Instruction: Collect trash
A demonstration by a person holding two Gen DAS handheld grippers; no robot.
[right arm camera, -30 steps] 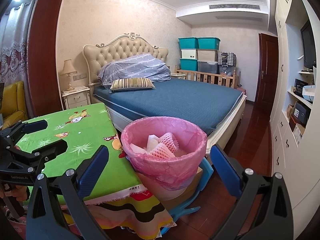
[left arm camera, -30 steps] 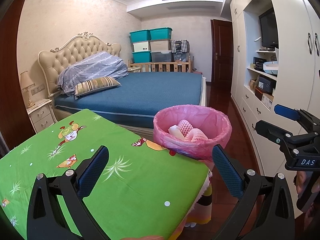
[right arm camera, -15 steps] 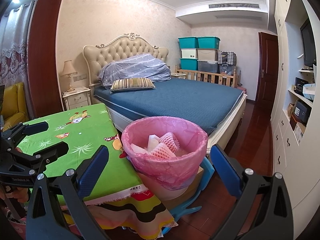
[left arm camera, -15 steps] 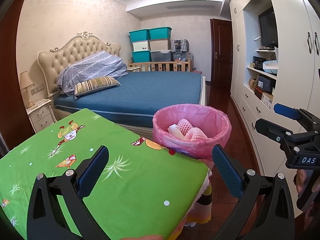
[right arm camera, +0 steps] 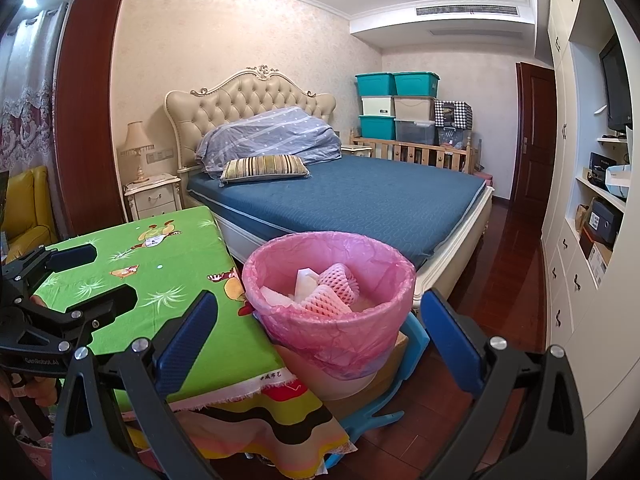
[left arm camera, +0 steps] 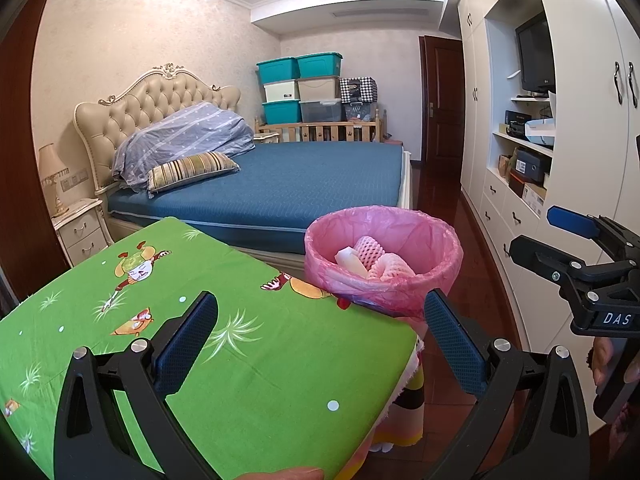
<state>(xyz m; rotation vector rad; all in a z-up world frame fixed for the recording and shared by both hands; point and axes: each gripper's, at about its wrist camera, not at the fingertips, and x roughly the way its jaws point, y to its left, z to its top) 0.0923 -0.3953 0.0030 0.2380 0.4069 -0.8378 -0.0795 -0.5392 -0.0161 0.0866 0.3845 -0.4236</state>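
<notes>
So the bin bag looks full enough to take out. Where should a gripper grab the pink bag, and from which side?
Grip the bag's folded-over rim on the side away from the table, coming from above with the open right gripper. There the pink bag hangs loose over the bin edge, and the foam nets lie below the rim.

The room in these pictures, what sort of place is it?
A home bedroom, it seems: a double bed with a tufted headboard, a bedside cabinet with a lamp, and built-in wardrobes.
</notes>
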